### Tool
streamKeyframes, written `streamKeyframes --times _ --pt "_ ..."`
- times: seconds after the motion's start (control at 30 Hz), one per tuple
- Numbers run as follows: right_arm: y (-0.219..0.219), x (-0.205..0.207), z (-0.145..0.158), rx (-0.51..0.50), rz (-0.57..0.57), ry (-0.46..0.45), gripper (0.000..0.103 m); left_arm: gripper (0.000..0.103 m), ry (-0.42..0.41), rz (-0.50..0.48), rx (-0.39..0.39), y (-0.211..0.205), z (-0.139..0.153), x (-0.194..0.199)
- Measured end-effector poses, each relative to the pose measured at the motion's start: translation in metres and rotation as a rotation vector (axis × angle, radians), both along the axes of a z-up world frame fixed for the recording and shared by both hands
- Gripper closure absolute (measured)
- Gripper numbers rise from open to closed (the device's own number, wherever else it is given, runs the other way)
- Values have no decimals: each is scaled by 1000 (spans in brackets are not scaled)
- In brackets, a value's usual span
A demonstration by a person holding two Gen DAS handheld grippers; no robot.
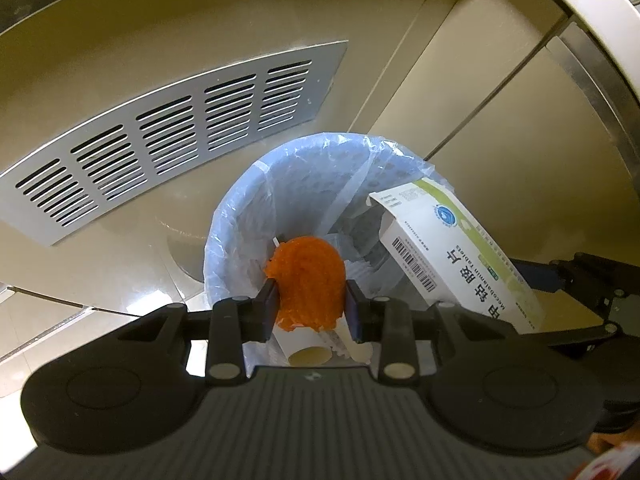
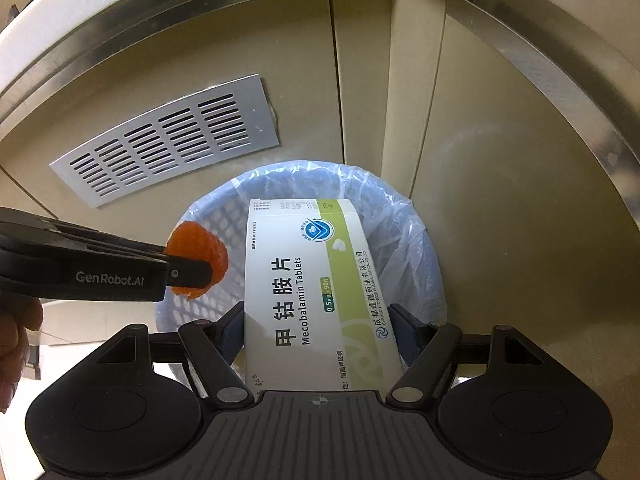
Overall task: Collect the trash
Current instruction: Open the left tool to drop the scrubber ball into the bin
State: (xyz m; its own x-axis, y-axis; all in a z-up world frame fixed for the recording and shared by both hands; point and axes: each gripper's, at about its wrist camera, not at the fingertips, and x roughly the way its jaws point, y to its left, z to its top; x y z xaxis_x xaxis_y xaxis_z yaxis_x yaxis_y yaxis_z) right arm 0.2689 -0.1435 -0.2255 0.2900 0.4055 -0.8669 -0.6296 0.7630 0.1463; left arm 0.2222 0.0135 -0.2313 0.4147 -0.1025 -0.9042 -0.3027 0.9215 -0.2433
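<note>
My left gripper (image 1: pixel 311 306) is shut on an orange peel (image 1: pixel 310 280), held over a round bin lined with a clear plastic bag (image 1: pixel 240 216). In the right wrist view the same peel (image 2: pixel 200 250) shows at the left gripper's tip (image 2: pixel 188 272). My right gripper (image 2: pixel 320 336) is shut on a white and green tablet box (image 2: pixel 316 292), which hangs over the bin (image 2: pixel 420 248). The box (image 1: pixel 456 256) is at the right in the left wrist view. A paper tube (image 1: pixel 308 354) and crumpled white scraps (image 1: pixel 360 268) lie inside the bin.
Beige cabinet panels with a slotted metal vent (image 1: pixel 160 144) stand behind the bin. The vent (image 2: pixel 168 148) also shows in the right wrist view. A pale counter edge (image 1: pixel 592 12) curves above. A hand (image 2: pixel 16 344) grips the left tool.
</note>
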Motion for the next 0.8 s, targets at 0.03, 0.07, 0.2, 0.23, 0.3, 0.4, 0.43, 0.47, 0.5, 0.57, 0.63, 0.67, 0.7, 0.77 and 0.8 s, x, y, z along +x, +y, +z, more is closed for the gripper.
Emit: streamKeyframes --times 0.03,0.07,0.2,0.23,0.3,0.4,0.43,0.47,0.5,0.57,0.63,0.67,0.7,0.77,0.8 --pt "0 0 -1 -1 0 0 30 72 0 -1 0 0 -1 1" --pt "0 0 0 -2 0 0 30 72 0 -1 1 0 -1 1" --pt "1 0 0 -3 0 -1 30 72 1 -2 2 -1 -2 2" --pt "1 0 0 -4 1 0 30 72 2 -2 1 -1 -2 2" --pt "1 1 -1 -4 0 2 30 72 2 -4 2 -2 -2 3" --pt "0 1 -1 -4 -3 3 30 72 1 -9 1 -3 -3 5" --pt "0 2 -1 -3 -5 2 30 72 0 -13 3 -4 -3 6" --pt "1 1 -2 -4 -7 2 30 71 0 -17 5 -5 -3 7" --pt "0 2 -2 -4 -8 2 30 70 0 -22 8 -5 -3 8" --pt "1 2 -3 -4 -11 4 30 65 -3 -21 20 -6 -3 9" --pt "1 2 -3 -4 -14 3 30 62 -8 -14 20 -5 -3 10" --pt "1 2 -3 -3 -15 4 30 62 -8 -12 19 -5 -3 10" --pt "0 2 -4 -2 -17 4 30 62 -8 -12 20 -4 -3 10" --pt "0 3 -4 -2 -19 5 30 62 -6 -9 19 -4 -3 9" --pt "-1 3 -4 -2 -18 5 30 62 -4 -5 18 -3 -3 9"
